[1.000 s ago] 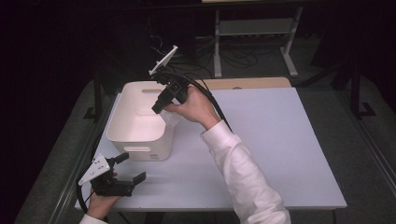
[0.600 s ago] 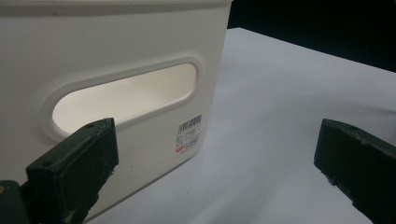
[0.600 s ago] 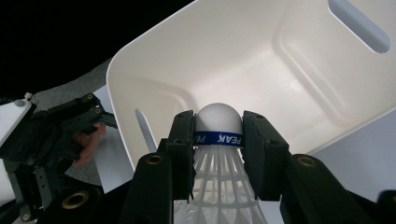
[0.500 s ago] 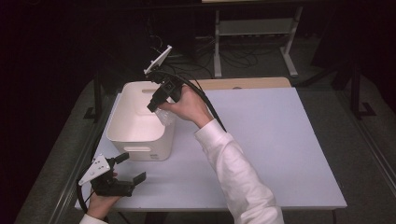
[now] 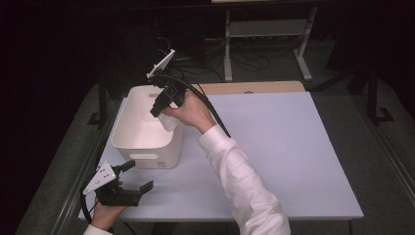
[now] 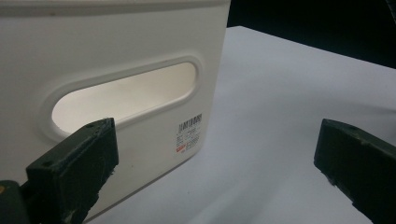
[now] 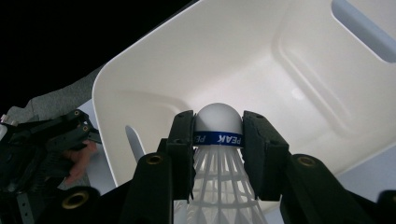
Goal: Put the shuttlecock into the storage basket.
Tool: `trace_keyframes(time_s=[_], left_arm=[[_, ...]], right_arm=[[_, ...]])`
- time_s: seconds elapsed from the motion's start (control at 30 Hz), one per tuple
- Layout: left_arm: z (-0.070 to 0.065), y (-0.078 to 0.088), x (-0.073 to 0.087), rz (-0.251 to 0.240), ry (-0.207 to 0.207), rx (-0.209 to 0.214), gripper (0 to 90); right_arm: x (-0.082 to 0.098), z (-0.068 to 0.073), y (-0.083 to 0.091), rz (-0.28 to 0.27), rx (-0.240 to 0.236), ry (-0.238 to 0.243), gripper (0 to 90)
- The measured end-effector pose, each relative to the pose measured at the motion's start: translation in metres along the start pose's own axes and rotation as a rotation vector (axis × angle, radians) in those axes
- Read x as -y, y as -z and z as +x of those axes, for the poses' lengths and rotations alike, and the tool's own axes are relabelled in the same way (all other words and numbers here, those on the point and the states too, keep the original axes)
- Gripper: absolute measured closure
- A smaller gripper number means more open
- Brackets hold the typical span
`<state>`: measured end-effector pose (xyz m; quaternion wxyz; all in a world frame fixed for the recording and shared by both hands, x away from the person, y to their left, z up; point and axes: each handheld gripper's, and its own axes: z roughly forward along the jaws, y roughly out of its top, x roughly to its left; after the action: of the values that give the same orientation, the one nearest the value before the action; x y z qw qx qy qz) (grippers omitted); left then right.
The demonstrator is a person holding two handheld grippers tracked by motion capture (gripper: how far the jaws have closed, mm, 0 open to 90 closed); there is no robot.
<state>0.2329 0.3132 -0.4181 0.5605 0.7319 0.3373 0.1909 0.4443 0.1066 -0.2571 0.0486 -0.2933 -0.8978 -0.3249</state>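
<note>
The right gripper [image 7: 218,140], clamped on the shuttlecock [image 7: 218,122] with its cork nose pointing down, hangs directly over the white bin [image 7: 299,70], while the left gripper [image 5: 128,177] waits open beside it.

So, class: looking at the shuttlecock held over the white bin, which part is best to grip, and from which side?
Probably the cork head. The right gripper is shut on the shuttlecock with a pad on each side of the blue band, coming from the skirt end, cork pointing into the white bin. The cork looks firm and round; the flared white skirt looks open-ribbed and would likely crush.
</note>
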Motion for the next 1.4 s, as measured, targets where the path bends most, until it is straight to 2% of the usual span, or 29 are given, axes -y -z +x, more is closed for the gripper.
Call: trace_keyframes(time_s=[0.37,0.57,0.63,0.9,1.4], left_arm=[[0.001,0.0,0.0,0.003,-0.004,0.001,0.0],[0.001,0.0,0.0,0.01,-0.009,0.002,0.0],[0.001,0.0,0.0,0.008,-0.006,0.001,0.0],[0.001,0.0,0.0,0.007,-0.003,0.001,0.0],[0.0,-0.001,0.001,0.018,0.002,0.004,0.0]], right_arm=[[-0.008,0.005,-0.014,0.017,-0.02,-0.005,63.9],[-0.011,0.008,-0.021,0.017,-0.024,0.019,63.9],[-0.012,0.01,-0.022,0.026,-0.033,0.003,63.9],[-0.013,0.011,-0.034,0.036,-0.043,0.009,63.9],[-0.01,0.009,-0.053,0.085,-0.015,0.015,63.8]])
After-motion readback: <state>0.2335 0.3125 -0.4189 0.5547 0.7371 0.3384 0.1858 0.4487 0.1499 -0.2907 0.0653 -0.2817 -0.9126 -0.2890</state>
